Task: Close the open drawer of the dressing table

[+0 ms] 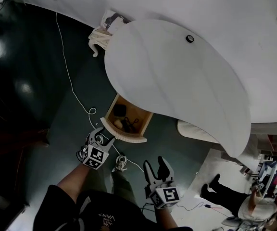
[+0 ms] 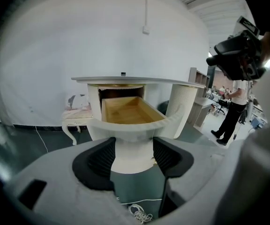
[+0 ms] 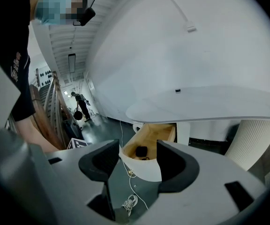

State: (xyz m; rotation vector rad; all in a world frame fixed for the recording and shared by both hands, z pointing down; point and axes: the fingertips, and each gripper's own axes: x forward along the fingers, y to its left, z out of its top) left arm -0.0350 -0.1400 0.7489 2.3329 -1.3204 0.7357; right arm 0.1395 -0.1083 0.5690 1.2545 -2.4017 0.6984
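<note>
The white dressing table has a wide curved top, with its wooden drawer pulled out beneath it. A dark object and some small things lie inside the drawer. In the head view my left gripper is open just short of the drawer's curved white front, with nothing between its fingers. The left gripper view looks straight at the drawer past the left gripper. My right gripper is open and empty, lower and to the right. The right gripper sees the drawer from the side.
A white cable runs across the dark floor, ending in a bundle between my grippers. A small white stool stands beyond the table. The ribbed pedestal is right of the drawer. A person stands at lower right.
</note>
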